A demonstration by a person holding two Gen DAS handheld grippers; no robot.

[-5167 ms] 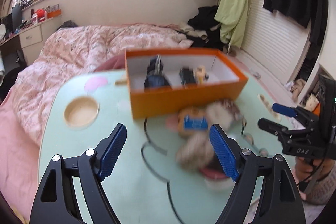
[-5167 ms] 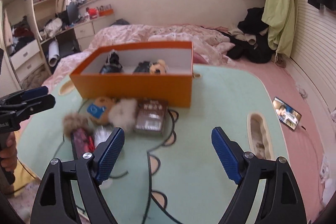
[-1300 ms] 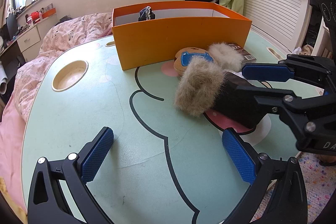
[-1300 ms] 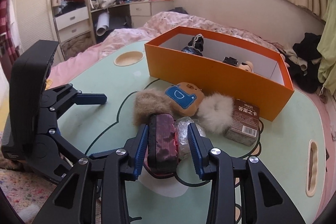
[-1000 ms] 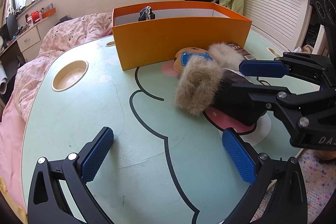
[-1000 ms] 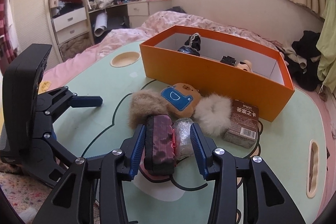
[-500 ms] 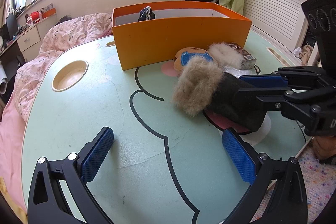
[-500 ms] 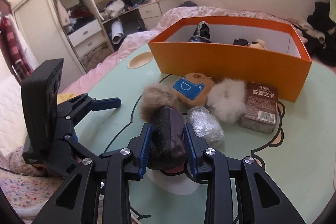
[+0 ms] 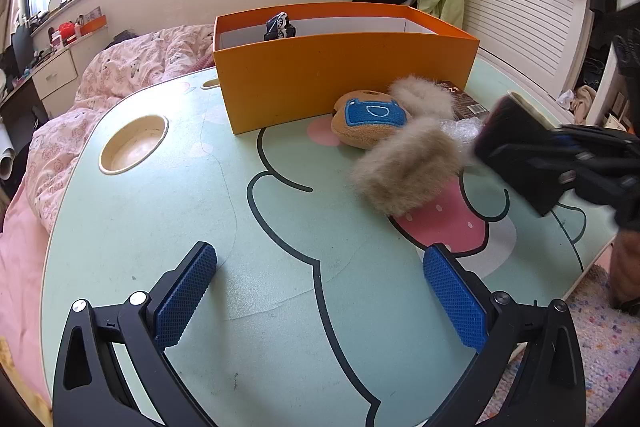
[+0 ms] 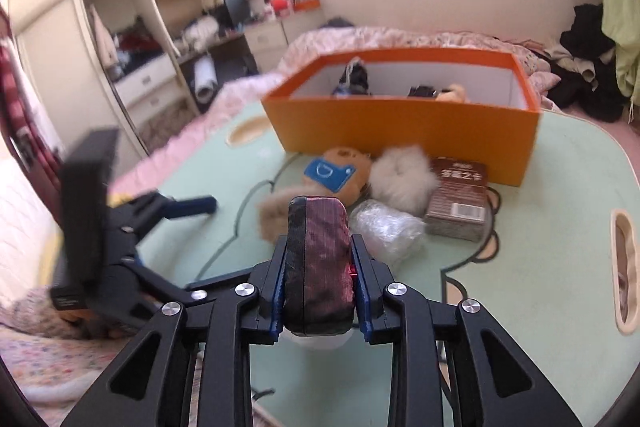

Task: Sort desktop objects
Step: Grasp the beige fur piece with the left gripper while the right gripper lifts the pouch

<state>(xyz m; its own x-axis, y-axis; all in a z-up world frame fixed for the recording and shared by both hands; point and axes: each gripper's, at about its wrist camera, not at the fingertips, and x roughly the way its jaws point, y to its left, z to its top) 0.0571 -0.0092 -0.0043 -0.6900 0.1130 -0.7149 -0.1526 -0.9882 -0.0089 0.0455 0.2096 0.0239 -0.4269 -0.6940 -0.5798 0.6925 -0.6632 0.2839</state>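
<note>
My right gripper is shut on a dark red pouch and holds it above the table; it also shows blurred in the left wrist view. An orange box stands at the far side with a few small items inside. In front of it lie a brown plush, a white fluffy ball, a tan fluffy ball, a plastic-wrapped item and a brown card box. My left gripper is open and empty near the table's front edge.
The green table has a round cup recess at the left and a slot at the right. A bed with a pink quilt lies behind the table. Patterned rug lies beyond the table's right edge.
My right gripper closed on the dark red pouch and has lifted it up and away from the pile. My left gripper has stayed in place, open.
</note>
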